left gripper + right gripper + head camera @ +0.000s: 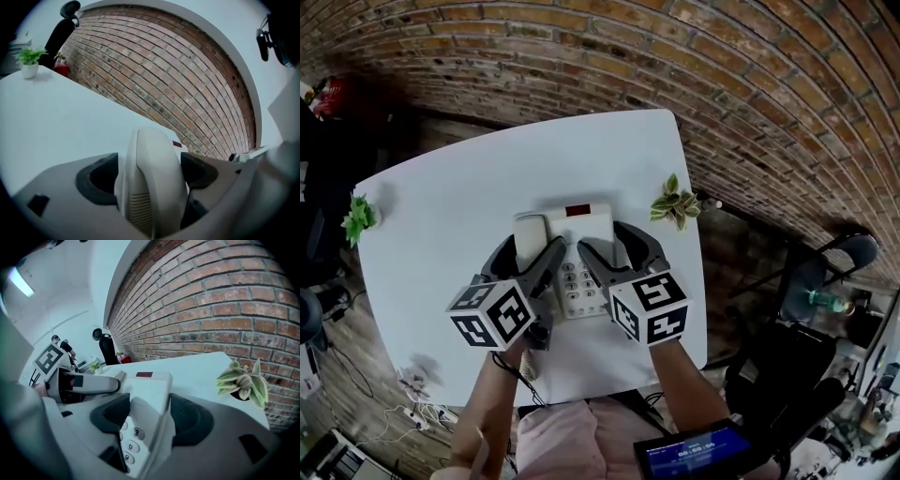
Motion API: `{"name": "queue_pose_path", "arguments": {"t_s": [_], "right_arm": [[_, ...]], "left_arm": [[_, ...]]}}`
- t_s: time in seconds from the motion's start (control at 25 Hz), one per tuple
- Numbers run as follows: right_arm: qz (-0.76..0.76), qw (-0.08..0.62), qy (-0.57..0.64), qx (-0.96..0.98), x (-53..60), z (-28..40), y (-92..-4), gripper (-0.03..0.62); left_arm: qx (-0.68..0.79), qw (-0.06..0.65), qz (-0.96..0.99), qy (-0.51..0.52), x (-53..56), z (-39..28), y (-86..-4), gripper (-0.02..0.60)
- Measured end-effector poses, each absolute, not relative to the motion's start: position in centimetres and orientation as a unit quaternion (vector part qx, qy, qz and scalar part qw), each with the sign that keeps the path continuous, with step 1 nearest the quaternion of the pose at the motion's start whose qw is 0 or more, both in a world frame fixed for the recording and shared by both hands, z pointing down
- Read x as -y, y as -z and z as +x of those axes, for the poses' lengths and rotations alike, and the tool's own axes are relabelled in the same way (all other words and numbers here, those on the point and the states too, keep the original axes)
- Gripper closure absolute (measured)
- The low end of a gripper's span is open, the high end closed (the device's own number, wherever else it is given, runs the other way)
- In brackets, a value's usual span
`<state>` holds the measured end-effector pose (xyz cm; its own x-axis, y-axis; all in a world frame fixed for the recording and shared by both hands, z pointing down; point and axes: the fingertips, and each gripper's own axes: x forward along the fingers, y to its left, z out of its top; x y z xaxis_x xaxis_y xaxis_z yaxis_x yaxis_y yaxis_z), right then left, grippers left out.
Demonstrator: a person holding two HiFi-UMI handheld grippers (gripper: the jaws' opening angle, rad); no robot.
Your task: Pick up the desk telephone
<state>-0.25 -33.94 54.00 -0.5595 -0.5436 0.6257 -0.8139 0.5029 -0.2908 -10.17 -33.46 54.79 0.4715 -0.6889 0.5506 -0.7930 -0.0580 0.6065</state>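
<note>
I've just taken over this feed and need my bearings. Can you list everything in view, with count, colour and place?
desk telephone: one, off-white, middle of the table, handset on its left side
table: one, white, next to the brick wall
brick wall: one, red-brown, beyond the table
potted plants: two, a green one at the table's left edge, a variegated one at its right edge
chair: one, black, right of the table
screen: one, lit blue, bottom edge
left gripper: one, grey, jaws open astride the handset
right gripper: one, grey, jaws open astride the telephone's right edge, one jaw over the keypad
</note>
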Motion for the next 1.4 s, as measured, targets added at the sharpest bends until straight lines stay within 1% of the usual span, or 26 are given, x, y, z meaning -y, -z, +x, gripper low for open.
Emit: {"name": "queue_pose_path", "arguments": {"t_s": [0.2,0.36,0.56,0.68,0.8,0.88,1.04,1.2,1.4], "right_arm": [[0.400,0.237,-0.293,0.835,33.9,-0.3,-54.1,0.315],[0.397,0.236,-0.293,0.837,33.9,-0.3,-54.2,0.315],[0.392,0.234,-0.286,0.842,33.8,-0.3,-54.0,0.313],[0.379,0.215,-0.288,0.853,33.4,-0.3,-53.7,0.308],[0.358,0.182,-0.321,0.858,32.9,-0.1,-53.5,0.284],[0.341,0.166,-0.333,0.863,32.6,-0.1,-53.2,0.279],[0.301,0.151,-0.339,0.879,32.1,-0.4,-52.5,0.272],[0.255,0.127,-0.377,0.881,31.8,-0.8,-52.5,0.235],[0.211,0.098,-0.397,0.888,31.2,-1.2,-51.9,0.223]], "left_arm": [[0.500,0.492,0.712,-0.029,33.4,-9.9,-55.2,0.195],[0.516,0.466,0.717,-0.046,33.5,-10.0,-54.9,0.226],[0.530,0.447,0.719,-0.050,33.4,-10.1,-54.5,0.241],[0.535,0.423,0.730,-0.043,33.2,-10.2,-53.7,0.242],[0.535,0.392,0.748,-0.027,32.6,-10.0,-52.6,0.244],[0.535,0.371,0.759,-0.018,32.2,-9.9,-51.9,0.245],[0.536,0.335,0.775,-0.005,31.4,-9.8,-50.7,0.250],[0.539,0.304,0.786,0.010,30.7,-9.8,-49.6,0.250],[0.530,0.264,0.805,0.030,29.8,-9.6,-48.5,0.250]]}}
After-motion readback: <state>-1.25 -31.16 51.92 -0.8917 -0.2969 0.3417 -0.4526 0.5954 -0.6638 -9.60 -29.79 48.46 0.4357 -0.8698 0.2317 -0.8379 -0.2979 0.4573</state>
